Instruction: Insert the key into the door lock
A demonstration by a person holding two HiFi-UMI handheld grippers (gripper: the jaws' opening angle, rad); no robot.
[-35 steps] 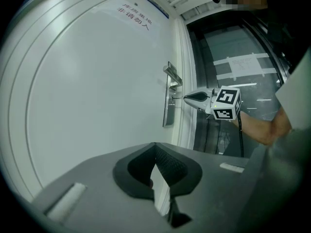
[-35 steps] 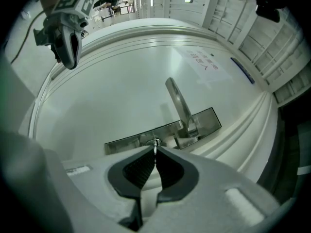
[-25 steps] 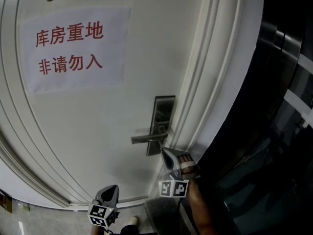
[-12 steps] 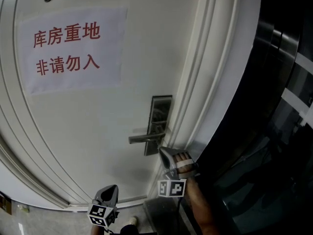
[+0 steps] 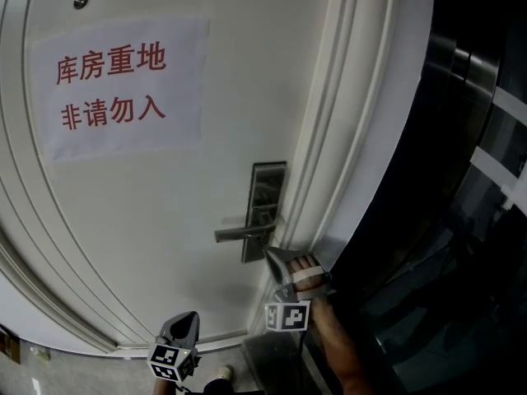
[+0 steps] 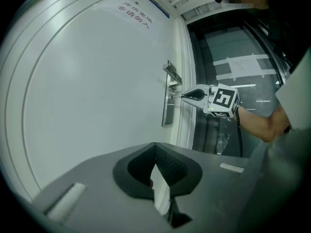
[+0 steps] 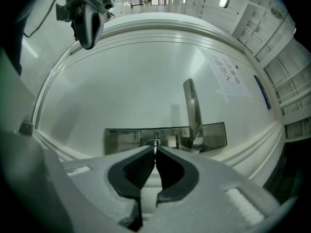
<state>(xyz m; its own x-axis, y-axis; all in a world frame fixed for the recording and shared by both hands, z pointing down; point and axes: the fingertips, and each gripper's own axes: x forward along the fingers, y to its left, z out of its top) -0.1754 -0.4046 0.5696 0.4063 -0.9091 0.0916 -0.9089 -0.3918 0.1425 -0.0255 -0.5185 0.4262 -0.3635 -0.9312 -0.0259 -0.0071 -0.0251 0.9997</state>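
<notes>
A grey metal lock plate (image 5: 268, 196) with a lever handle (image 5: 239, 233) sits at the right edge of the white door (image 5: 165, 220). My right gripper (image 5: 272, 255) is pressed up to the lower part of that plate, shut on a small metal key (image 7: 155, 147). The key's tip meets the keyhole (image 7: 154, 142) in the plate (image 7: 121, 140), with the handle (image 7: 193, 110) just to the right. In the left gripper view the right gripper (image 6: 183, 96) holds the key (image 6: 176, 96) level against the plate (image 6: 167, 108). My left gripper (image 5: 189, 315) hangs lower left, shut and empty (image 6: 155, 145).
A paper sign (image 5: 119, 89) with red characters is stuck on the upper door. The white door frame (image 5: 346, 138) runs along the right of the lock, with dark glass panels (image 5: 469, 179) beyond. A person's forearm (image 5: 333, 344) carries the right gripper.
The right gripper has rolled slightly about its own axis while staying at the lock plate. The left gripper has not moved. The head view has drifted a little.
</notes>
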